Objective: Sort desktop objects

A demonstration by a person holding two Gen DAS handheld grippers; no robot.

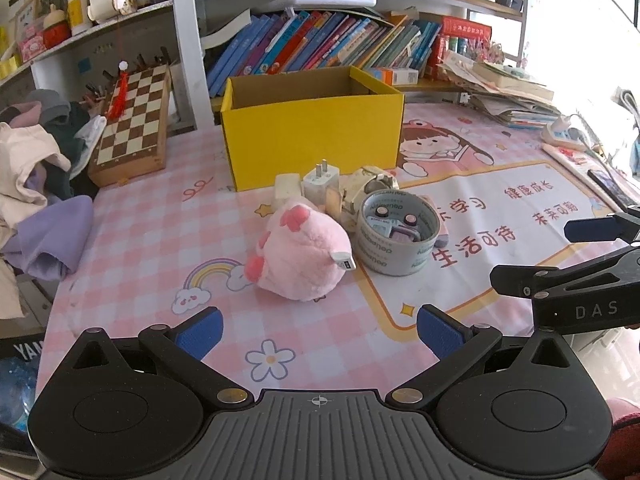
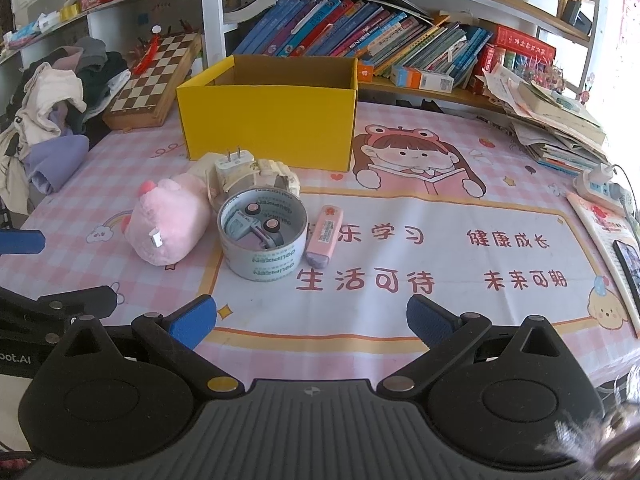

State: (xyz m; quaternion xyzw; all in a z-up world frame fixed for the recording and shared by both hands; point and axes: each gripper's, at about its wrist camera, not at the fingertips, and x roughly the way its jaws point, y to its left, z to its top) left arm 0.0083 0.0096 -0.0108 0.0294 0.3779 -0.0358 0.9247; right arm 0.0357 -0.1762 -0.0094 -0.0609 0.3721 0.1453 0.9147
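Centrally on the bench [image 2: 440,200], covered by a pink checked printed mat, stands an open yellow cardboard box [image 2: 272,120]. Just before the box lie a fuzzy pink plush toy [image 2: 168,224], a white plug adapter [image 2: 234,166] and a tape roll [image 2: 264,236] ringing small items, a pink rectangular eraser [image 2: 326,236] beside it. Left gripper [image 1: 320,332] and right gripper [image 2: 312,320] hover nearer than this cluster, blue-padded jaws spread wide, grasping nothing.

Ahead of the tongs lay a pink-and-white checked mat [image 2: 120,152] with rainbow and flower prints. On it were a yellow box [image 2: 268,120], a pink plush [image 1: 300,248], and, left of them, a brown-and-cream chessboard [image 1: 132,120].
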